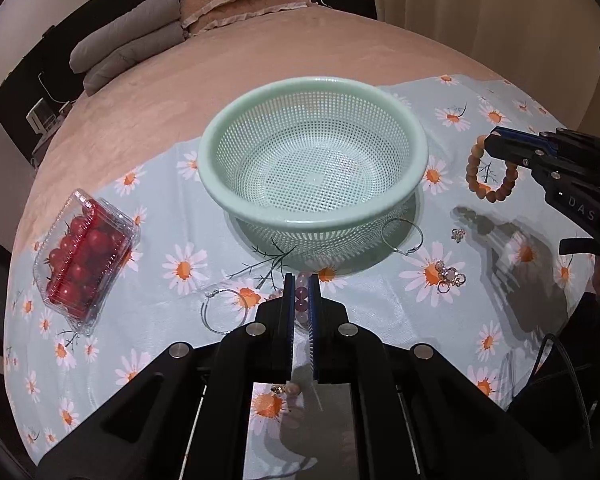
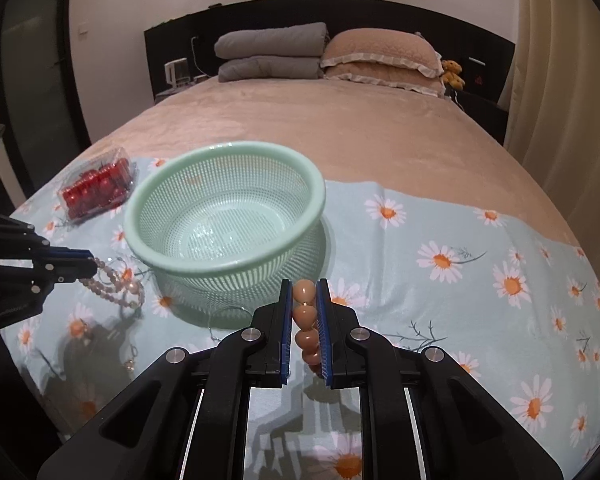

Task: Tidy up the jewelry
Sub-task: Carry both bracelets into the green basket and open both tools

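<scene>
Tan bracelet (image 2: 304,322) lengthwise between right jaws.

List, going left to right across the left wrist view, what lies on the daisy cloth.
Clear box of cherry tomatoes → hoop earring → pink bead bracelet in the left gripper → second hoop earring → rhinestone cluster → tan bead bracelet held by the right gripper.
</scene>
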Available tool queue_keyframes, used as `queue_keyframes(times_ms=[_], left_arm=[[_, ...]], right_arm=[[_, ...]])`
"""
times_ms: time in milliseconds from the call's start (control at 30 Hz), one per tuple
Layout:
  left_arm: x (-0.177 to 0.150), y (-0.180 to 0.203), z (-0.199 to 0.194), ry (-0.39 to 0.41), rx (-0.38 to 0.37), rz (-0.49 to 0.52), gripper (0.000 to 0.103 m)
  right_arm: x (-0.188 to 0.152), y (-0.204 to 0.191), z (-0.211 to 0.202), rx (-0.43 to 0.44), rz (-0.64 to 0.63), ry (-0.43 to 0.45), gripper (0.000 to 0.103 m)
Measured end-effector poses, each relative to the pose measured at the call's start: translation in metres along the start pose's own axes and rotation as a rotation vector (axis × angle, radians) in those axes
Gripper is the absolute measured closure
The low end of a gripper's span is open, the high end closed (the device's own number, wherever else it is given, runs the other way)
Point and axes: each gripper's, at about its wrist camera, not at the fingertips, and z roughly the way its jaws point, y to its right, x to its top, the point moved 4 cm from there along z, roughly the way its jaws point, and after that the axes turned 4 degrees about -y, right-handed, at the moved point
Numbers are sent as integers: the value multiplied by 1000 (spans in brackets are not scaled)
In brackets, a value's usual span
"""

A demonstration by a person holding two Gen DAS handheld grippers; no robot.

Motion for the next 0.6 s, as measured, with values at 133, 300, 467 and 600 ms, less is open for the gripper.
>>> queue_keyframes(times_ms=[133, 300, 467, 600], left_arm=[[12, -2, -27, 61, 12, 13, 97], [32, -4, -50, 108, 46, 46, 97], [58, -9, -63, 155, 57, 53, 97], [81, -15, -65, 180, 66, 59, 97]], right_arm=[[23, -10, -23, -3, -32, 63, 92], [47, -24, -40, 9, -65, 110, 92], [68, -29, -39, 4, -85, 140, 92], [84, -33, -33, 21, -96, 157, 92]])
